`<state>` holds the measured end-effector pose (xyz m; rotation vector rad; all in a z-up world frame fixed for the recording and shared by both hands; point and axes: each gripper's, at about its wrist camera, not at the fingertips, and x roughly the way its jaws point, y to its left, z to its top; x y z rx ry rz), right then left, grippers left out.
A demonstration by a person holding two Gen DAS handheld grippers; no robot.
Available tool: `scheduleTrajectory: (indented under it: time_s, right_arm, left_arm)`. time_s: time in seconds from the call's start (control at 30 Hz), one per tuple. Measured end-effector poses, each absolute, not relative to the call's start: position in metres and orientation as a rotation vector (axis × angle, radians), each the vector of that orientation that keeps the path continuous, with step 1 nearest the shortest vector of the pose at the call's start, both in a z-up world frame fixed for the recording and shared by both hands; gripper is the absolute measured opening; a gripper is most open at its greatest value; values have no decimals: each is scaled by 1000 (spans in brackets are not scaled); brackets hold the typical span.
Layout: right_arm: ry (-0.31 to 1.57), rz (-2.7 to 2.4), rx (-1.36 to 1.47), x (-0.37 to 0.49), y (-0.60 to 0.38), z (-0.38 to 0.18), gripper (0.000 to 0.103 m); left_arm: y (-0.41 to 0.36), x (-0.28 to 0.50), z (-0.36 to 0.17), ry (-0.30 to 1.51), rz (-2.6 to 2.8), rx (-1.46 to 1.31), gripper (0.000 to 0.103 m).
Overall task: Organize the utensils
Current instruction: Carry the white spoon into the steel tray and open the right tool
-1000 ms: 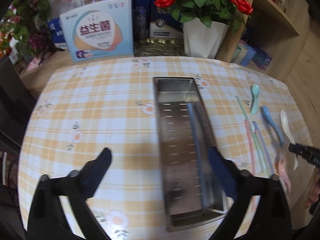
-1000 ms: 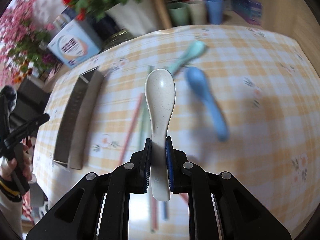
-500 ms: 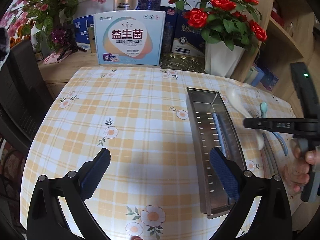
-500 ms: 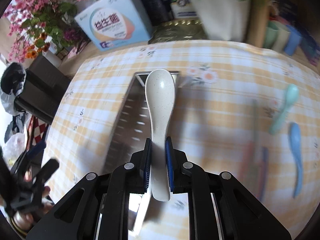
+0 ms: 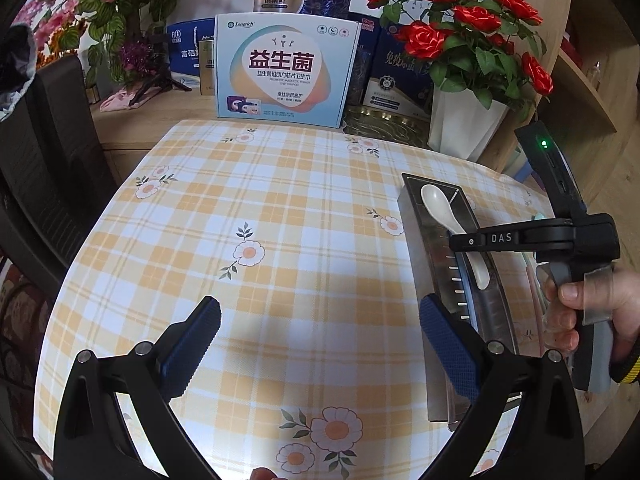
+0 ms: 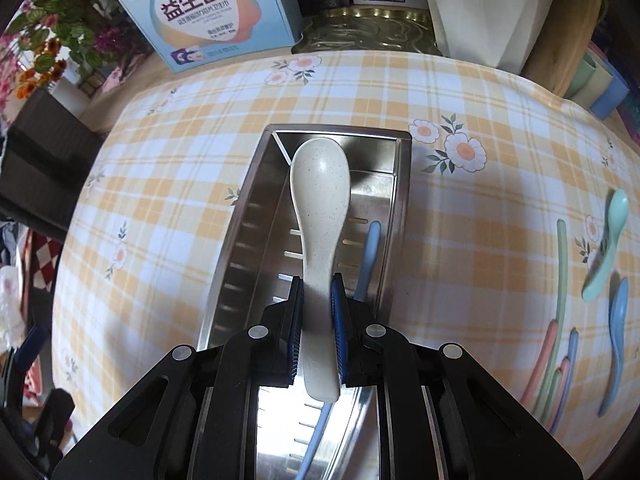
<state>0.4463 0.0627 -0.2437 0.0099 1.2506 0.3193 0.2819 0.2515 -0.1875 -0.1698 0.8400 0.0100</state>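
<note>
A cream speckled spoon (image 6: 319,208) is clamped by its handle in my right gripper (image 6: 317,322), which is shut on it and hangs over the long steel tray (image 6: 402,208). A blue utensil (image 6: 368,256) lies inside the tray. In the left wrist view the same spoon (image 5: 440,206) sits above the tray (image 5: 412,248), held by the right gripper (image 5: 466,241) in a person's hand (image 5: 592,308). My left gripper (image 5: 320,332) is open over bare tablecloth, left of the tray, with nothing between its fingers.
To the right of the tray lie a mint spoon (image 6: 608,240), a blue spoon (image 6: 616,340) and several pastel chopsticks (image 6: 554,344). A printed box (image 5: 286,70), a white vase of red roses (image 5: 464,128) and a gold dish (image 6: 368,28) line the table's far edge.
My right gripper carried the cream spoon leftward from over the loose utensils to above the tray. My left gripper drew away to the left, so the tray now lies at its right.
</note>
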Motion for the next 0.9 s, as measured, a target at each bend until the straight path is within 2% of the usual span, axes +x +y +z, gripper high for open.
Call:
scheduleTrajectory:
  time_s: [0.4, 0.53, 0.67, 0.77, 0.9]
  right_arm:
    - [1226, 393, 58, 436, 54, -231, 17]
    - [1176, 418, 64, 420, 33, -214, 28]
    - [1134, 428, 78, 406, 8, -201, 31]
    - [1099, 426, 81, 394, -16, -192, 41]
    - [1050, 420, 61, 377, -41, -184, 47]
  left_arm:
    - [247, 283, -186, 840, 31, -167, 97]
    - [238, 286, -181, 843, 24, -149, 97]
    - [224, 287, -170, 833, 3, -136, 97]
    - [212, 287, -163, 826, -11, -123, 97]
    - [195, 287, -152, 825, -37, -118, 97]
